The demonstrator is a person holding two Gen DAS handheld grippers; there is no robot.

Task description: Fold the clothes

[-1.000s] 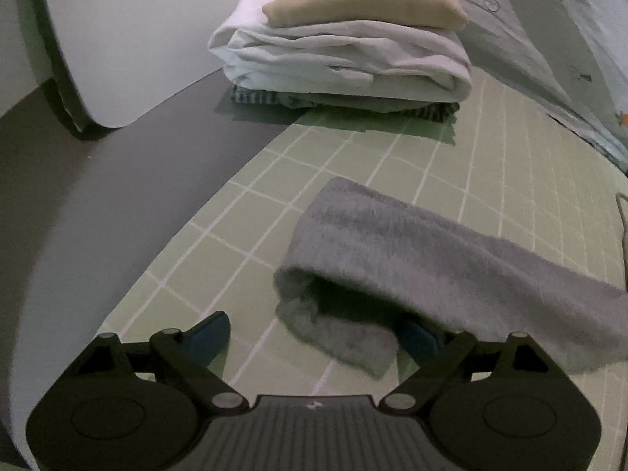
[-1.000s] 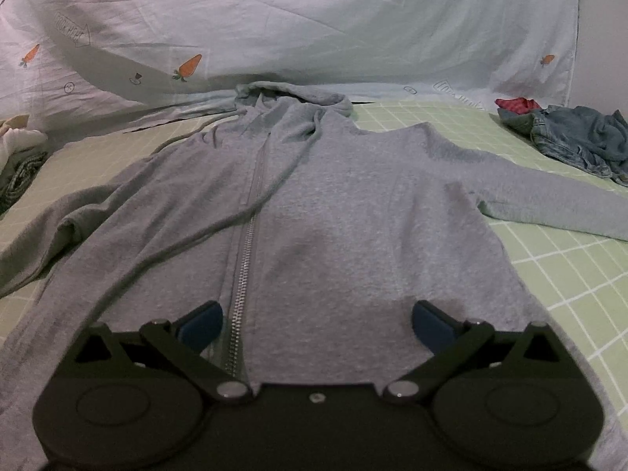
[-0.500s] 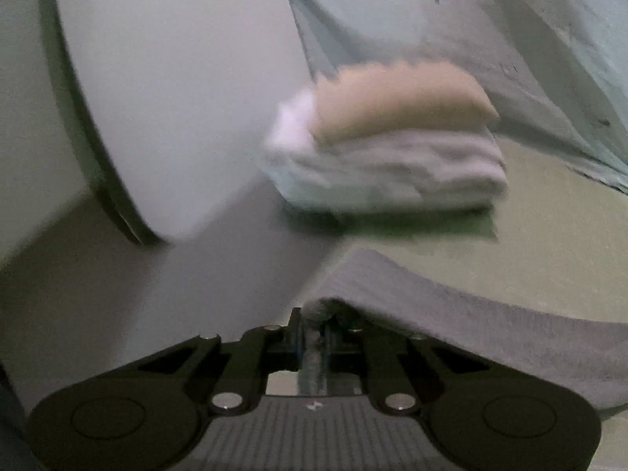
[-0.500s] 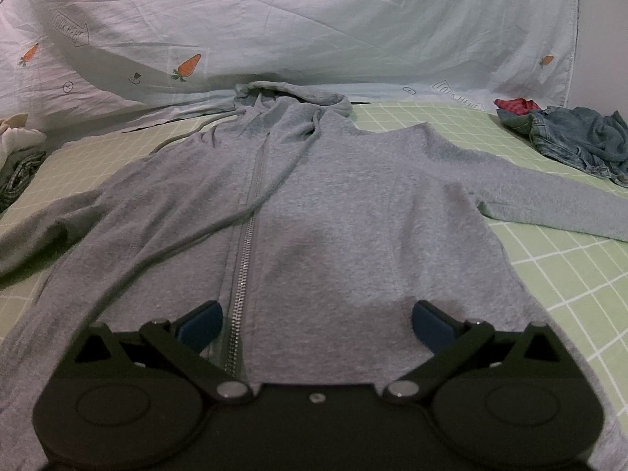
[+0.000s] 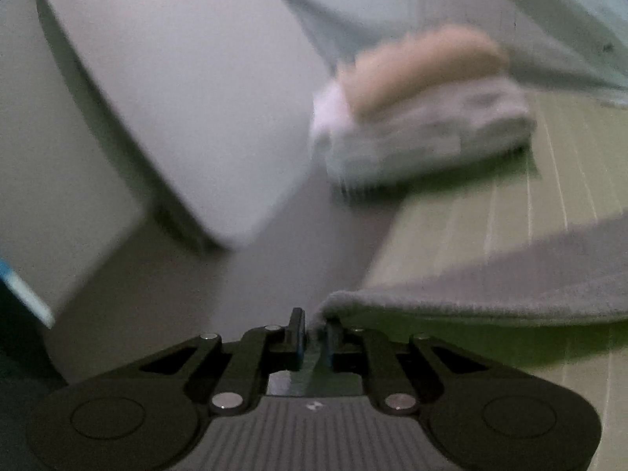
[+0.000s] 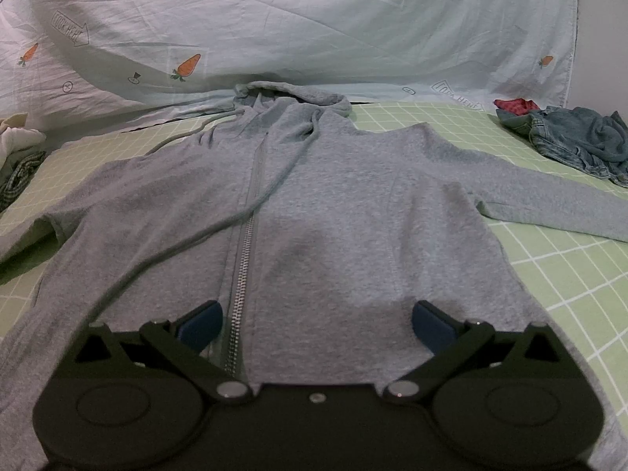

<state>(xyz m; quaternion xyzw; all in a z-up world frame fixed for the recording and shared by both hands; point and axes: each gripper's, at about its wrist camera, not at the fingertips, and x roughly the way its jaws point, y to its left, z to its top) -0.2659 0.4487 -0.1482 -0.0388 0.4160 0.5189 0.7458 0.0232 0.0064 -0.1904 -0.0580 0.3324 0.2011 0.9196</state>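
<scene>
Bedsheet (image 6: 549, 274) | hoodie (image 6: 333, 216) spread | left gripper (image 5: 314, 327) pinching sleeve (image 5: 490, 290)

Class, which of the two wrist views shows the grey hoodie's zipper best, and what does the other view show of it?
The right wrist view: the zipper runs down the spread grey hoodie, in front of the open right gripper. The left wrist view shows no zipper, only a blurred sleeve pinched by the left gripper.

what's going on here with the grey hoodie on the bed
A person is folding a grey zip hoodie spread flat on the green checked sheet. The left claw is shut on the sleeve cuff, lifting it. The right claw hangs open over the hem. Folded clothes sit stacked nearby.
</scene>
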